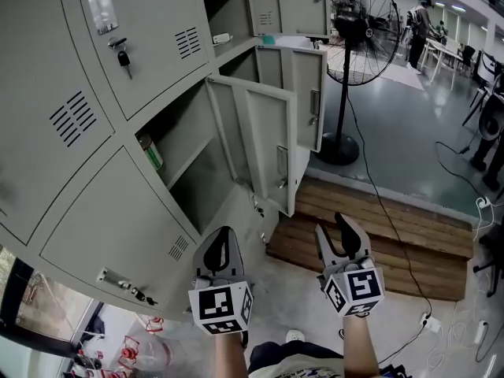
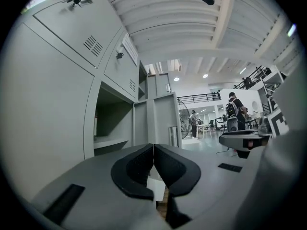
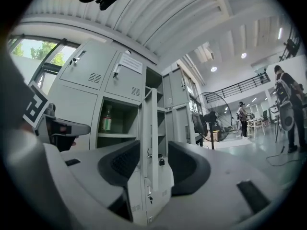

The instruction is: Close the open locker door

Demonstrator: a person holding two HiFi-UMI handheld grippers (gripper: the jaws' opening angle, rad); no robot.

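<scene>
In the head view the grey locker bank fills the left and the top of the picture, and the open locker door stands out from it near the centre, swung wide so that its inner side faces the right. Inside this open compartment a green bottle stands on the shelf, at 9 o'clock from the door. A second open door stands just behind, at 1 o'clock from the first one. The left gripper is at the bottom, with the open door at 1 o'clock from it. In the left gripper view its jaws are narrow, the black pads touching each other with nothing between them. The right gripper is at 3 o'clock from the left one, and the open door is at 11 o'clock from it. In the right gripper view its jaws are wide apart and grip nothing. The door is seen edge-on through the gap between them, but the head view shows this gripper apart from the door and not touching it. A wooden pallet lies on the floor at 3 o'clock from the door's lower edge, and a black standing fan is at 1 o'clock in the picture. A key hangs in the lock of a closed upper locker, at 11 o'clock.
</scene>
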